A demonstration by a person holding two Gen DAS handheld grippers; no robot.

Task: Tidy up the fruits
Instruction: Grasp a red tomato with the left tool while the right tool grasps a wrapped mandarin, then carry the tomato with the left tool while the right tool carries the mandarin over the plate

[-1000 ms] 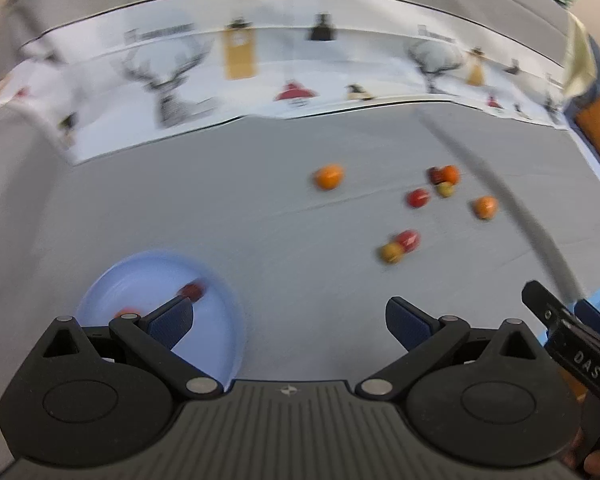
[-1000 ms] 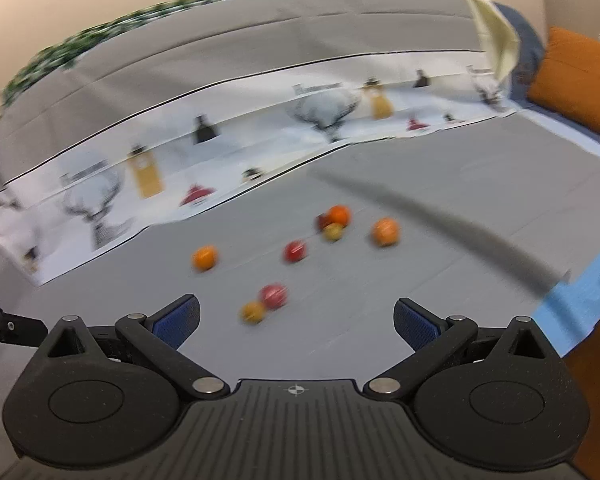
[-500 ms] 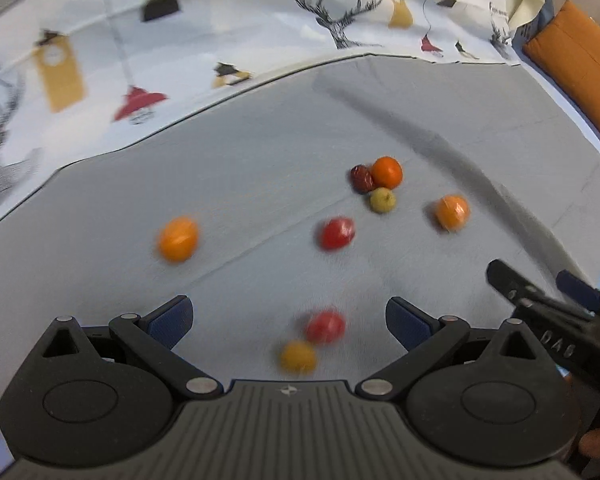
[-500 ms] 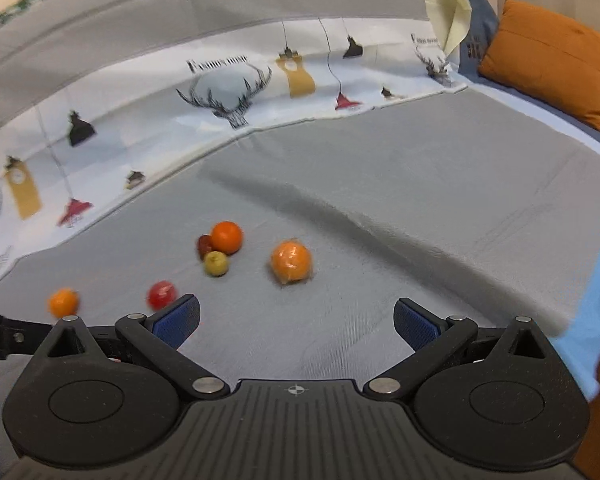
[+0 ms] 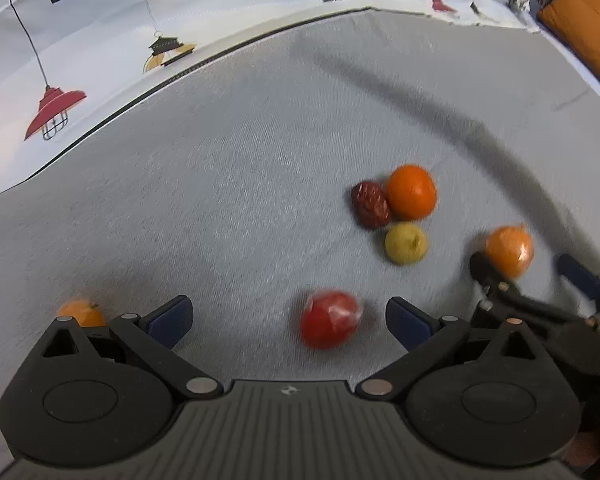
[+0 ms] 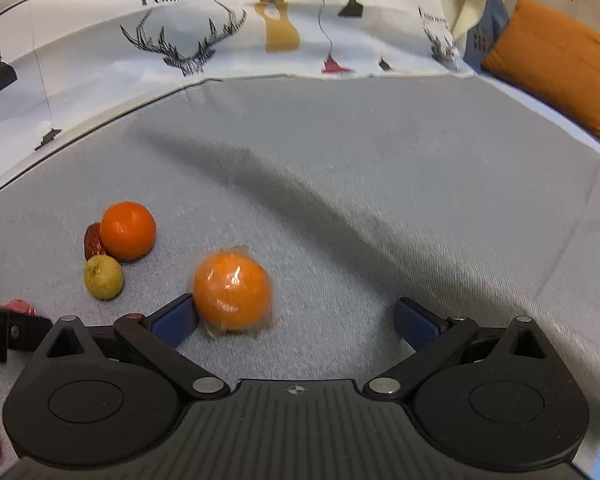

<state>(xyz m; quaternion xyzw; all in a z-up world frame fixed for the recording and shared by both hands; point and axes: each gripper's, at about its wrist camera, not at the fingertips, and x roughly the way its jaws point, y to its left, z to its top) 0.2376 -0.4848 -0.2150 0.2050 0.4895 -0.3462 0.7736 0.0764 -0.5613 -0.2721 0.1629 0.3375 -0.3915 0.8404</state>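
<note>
A bed covered by a grey woven sheet (image 5: 228, 184) is seen; on it are laid a bare round orange (image 5: 412, 192), a wrinkled dark red date (image 5: 370, 205) and a small yellow-green fruit (image 5: 406, 243), all touching; a plastic-wrapped orange (image 6: 232, 292) and a wrapped red fruit (image 5: 330, 319) lie apart.

I see a plain grey cloth (image 5: 228, 200) bordered by white fabric (image 6: 100, 52) printed with black antlered deer, red and black hanging lamps and mustard shapes. On the grey: a bright orange fruit (image 5: 412, 192), a dark red wrinkled one (image 5: 370, 204), a yellow-green one (image 5: 406, 243), a glossy red one (image 5: 330, 319). The cushion (image 6: 560, 60) is orange.
</note>
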